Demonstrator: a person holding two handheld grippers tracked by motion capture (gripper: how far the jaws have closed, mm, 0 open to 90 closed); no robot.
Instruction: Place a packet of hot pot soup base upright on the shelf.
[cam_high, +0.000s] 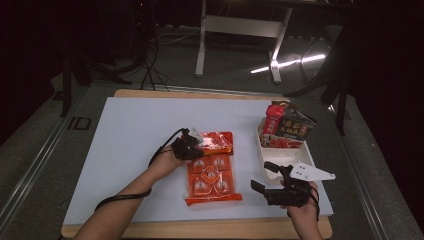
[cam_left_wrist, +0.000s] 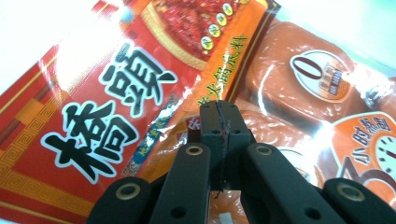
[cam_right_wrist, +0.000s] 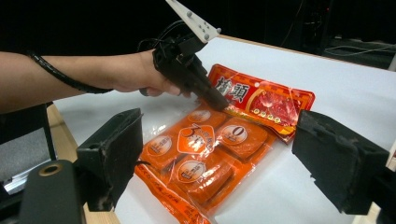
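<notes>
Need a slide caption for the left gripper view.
Shut left tool poised over an orange-and-red hotpot seasoning packet.

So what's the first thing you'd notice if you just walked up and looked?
The shiny orange-red packet in the middle of the white table, with big characters on its red top. The left tongs are shut with their tips right on it, and a white box stuffed with more snack bags sits at the right.

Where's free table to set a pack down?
Bare: the white table top left of the orange-red sauce packs, and its far strip. Crowded: the right edge, with the white tray of dark snack bags.
</notes>
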